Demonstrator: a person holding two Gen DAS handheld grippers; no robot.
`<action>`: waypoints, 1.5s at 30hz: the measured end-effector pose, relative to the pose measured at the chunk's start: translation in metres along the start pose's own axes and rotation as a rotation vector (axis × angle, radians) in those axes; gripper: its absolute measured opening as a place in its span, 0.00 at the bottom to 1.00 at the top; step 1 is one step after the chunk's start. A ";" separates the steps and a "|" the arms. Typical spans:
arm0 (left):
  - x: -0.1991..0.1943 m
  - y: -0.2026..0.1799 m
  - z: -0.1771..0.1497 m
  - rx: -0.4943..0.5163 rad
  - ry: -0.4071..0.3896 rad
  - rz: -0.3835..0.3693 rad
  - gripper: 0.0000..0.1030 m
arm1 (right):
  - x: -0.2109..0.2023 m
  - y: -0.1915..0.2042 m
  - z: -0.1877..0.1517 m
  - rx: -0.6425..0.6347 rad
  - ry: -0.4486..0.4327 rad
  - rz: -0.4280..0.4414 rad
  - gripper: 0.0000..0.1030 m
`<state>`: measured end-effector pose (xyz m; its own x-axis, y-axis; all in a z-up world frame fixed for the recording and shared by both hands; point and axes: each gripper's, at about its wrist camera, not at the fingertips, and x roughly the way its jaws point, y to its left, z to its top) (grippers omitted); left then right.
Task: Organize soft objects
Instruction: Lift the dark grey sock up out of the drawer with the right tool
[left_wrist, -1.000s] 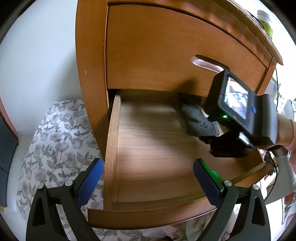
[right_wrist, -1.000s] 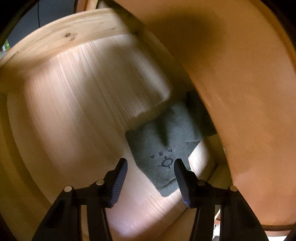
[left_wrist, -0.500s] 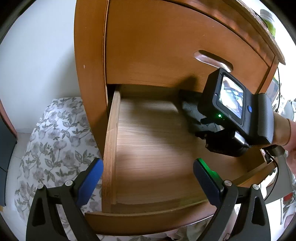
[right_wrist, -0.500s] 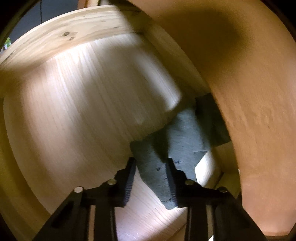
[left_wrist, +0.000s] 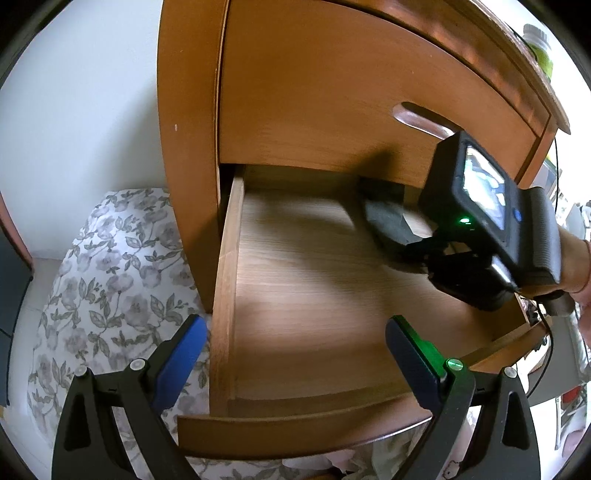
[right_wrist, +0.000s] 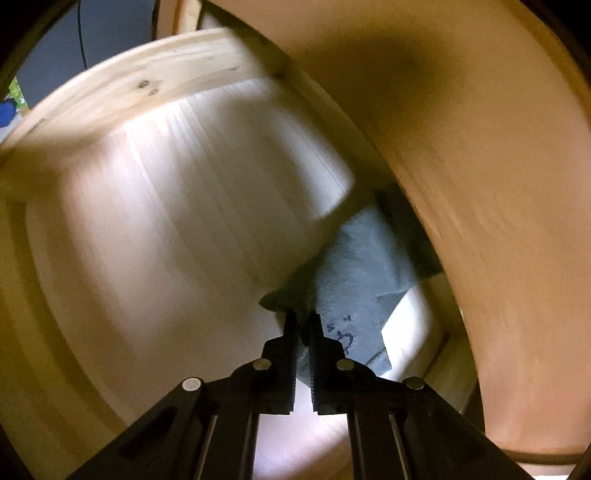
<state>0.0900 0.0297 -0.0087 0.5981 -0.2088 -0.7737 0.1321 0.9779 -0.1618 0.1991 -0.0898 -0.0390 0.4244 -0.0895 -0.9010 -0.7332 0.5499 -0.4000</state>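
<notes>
In the open drawer (left_wrist: 332, 295), the right gripper (right_wrist: 303, 325) has just been closing; its fingers (right_wrist: 290, 343) now clench the near edge of the dark grey cloth (right_wrist: 354, 266). The left gripper (left_wrist: 295, 350) hovers with fingers spread, well apart from the cloth.

Dark cloth (left_wrist: 386, 221) (folded) in open drawer (left_wrist: 295, 432)

Dark cloth (right_wrist: 360, 266): your right wrist view blurs it; you cannot read its small printed mark, and its far end slips under the upper drawer front (right_wrist: 480, 184).
Right gripper (right_wrist: 303, 325): in your left wrist view its own camera body hides the jaws.
Drawer (left_wrist: 229, 295): its near front runs behind your left gripper (left_wrist: 295, 349).
Green-lidded container (left_wrist: 539, 48): the picture's edge cuts it off on the cabinet top.
Your forearm (left_wrist: 572, 258): cropped at the right edge.
</notes>
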 end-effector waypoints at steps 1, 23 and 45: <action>0.000 0.000 -0.001 -0.002 0.003 0.002 0.95 | -0.004 0.001 -0.002 -0.003 -0.002 -0.002 0.06; -0.036 -0.002 -0.017 -0.037 0.035 0.027 0.95 | -0.107 0.004 -0.042 0.200 -0.196 0.052 0.05; -0.070 -0.007 -0.023 -0.059 -0.003 0.035 0.95 | -0.187 -0.025 -0.092 0.582 -0.485 0.038 0.05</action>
<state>0.0298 0.0380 0.0323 0.6043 -0.1741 -0.7775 0.0644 0.9833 -0.1702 0.0894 -0.1629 0.1238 0.6889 0.2397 -0.6841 -0.4105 0.9068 -0.0957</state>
